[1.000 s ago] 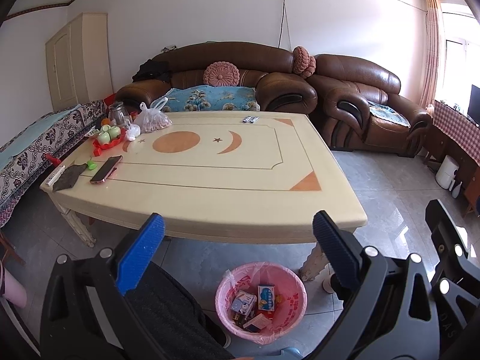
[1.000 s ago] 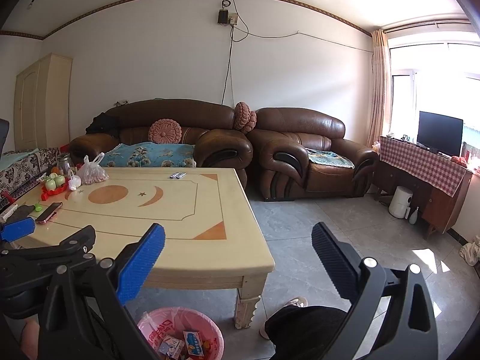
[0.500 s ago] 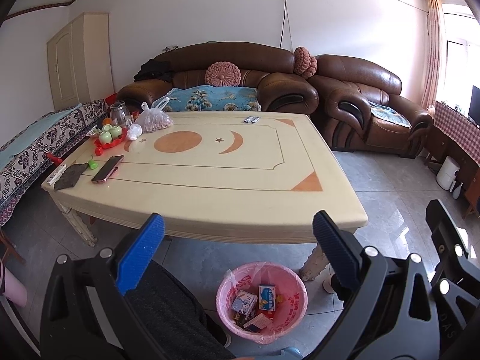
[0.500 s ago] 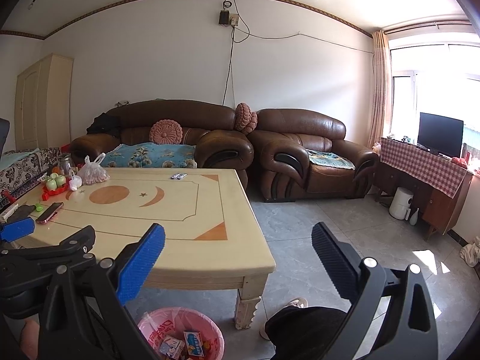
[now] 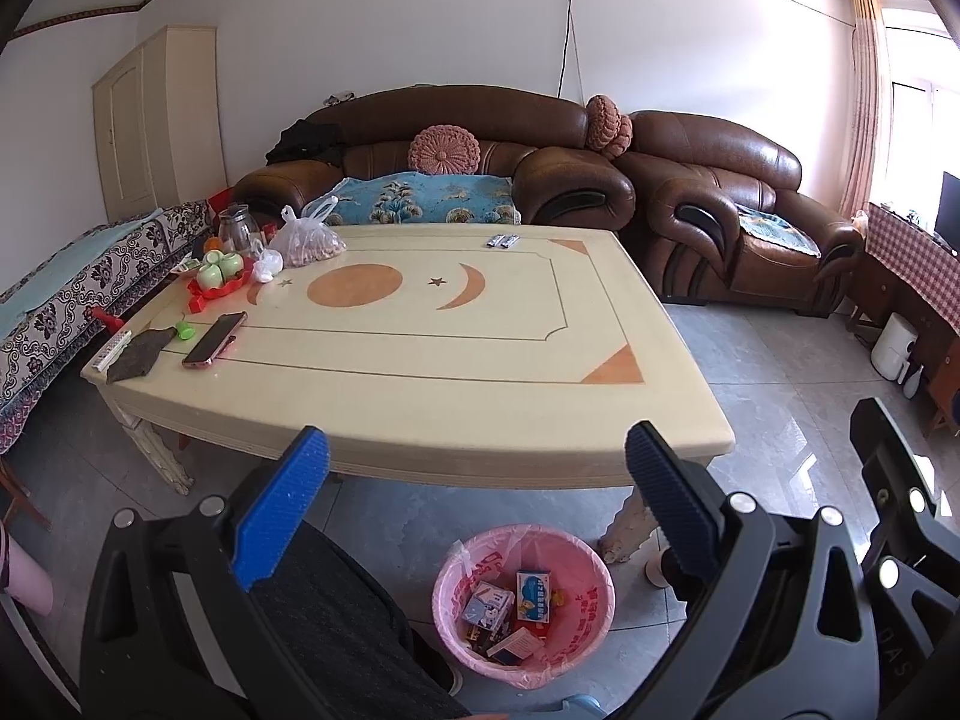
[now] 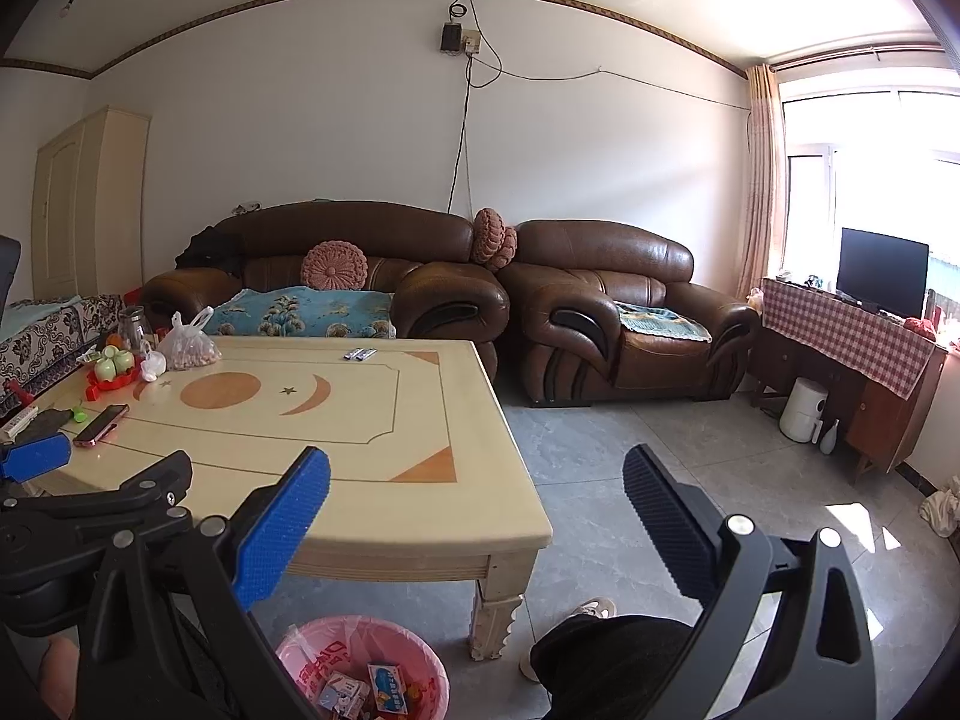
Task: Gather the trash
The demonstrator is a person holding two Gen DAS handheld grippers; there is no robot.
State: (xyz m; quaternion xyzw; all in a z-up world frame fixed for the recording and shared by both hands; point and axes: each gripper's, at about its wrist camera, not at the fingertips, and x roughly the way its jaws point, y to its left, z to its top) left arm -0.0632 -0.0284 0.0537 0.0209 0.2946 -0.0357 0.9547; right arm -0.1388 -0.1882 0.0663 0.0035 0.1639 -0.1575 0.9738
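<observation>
Two grippers, both spread wide and empty, over the table's [image 5: 420,396] near edge.
Bin [image 5: 523,603] sits on the floor under the table's near-right corner, pink liner, already holding small cartons. Left gripper [image 5: 477,504] and right gripper [image 6: 477,510] hold nothing. Risk: the table's leftovers, phone [image 5: 214,340], nut bag [image 5: 307,243], two small wrappers [image 5: 503,241] at its far edge, could be mis-sorted; grabbing the phone as trash is the obvious error.
</observation>
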